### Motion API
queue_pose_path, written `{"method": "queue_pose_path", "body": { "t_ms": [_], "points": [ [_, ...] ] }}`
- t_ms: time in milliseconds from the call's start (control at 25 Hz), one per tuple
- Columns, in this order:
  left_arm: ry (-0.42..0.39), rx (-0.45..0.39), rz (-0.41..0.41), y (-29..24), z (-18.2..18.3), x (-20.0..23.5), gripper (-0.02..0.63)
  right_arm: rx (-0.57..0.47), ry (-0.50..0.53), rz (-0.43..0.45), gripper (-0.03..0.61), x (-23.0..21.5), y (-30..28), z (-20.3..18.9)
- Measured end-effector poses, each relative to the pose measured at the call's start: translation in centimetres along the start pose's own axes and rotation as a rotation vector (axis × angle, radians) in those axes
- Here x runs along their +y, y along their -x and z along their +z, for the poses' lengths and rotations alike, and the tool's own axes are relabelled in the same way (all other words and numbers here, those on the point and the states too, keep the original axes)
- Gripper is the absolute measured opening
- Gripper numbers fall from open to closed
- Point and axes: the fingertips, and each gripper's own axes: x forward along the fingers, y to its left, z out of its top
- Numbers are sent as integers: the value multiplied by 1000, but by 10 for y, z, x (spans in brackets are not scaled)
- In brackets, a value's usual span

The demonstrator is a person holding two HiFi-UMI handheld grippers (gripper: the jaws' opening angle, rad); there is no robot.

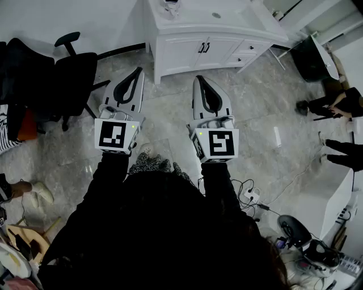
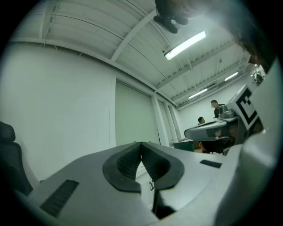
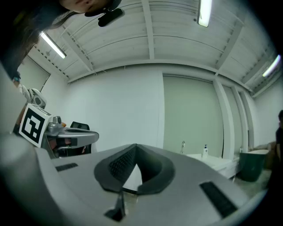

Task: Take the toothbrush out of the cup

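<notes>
I stand on a marble floor facing a white vanity (image 1: 187,48) with a sink basin (image 1: 216,15). At the back left of its top, cut by the frame's edge, is a small cup-like thing (image 1: 171,7); I cannot make out a toothbrush. My left gripper (image 1: 138,71) and right gripper (image 1: 199,79) are held side by side in front of the vanity, well short of it. Both are shut with nothing between the pads. The left gripper view has its shut jaws (image 2: 141,144) against a white wall. The right gripper's jaws (image 3: 135,146) point past the vanity top (image 3: 214,160) and its faucet (image 3: 182,146).
A black office chair (image 1: 65,79) stands to the left. A dark bin (image 1: 309,56) stands right of the vanity, and people's legs (image 1: 334,102) show beyond it. Cables and a power strip (image 1: 249,195) lie on the floor at lower right. A soap bottle (image 3: 204,150) stands by the faucet.
</notes>
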Motion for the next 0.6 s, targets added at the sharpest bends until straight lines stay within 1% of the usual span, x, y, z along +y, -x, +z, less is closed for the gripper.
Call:
{"method": "queue_pose_path", "body": {
  "t_ms": [160, 480, 600],
  "points": [
    [0, 2, -6, -5, -3, 2, 8, -1, -8, 0, 3, -3, -5, -1],
    [11, -6, -20, -14, -5, 11, 8, -66, -26, 6, 5, -1, -20, 11],
    [16, -5, -26, -19, -7, 15, 8, -59, -28, 6, 5, -2, -26, 8]
  ]
}}
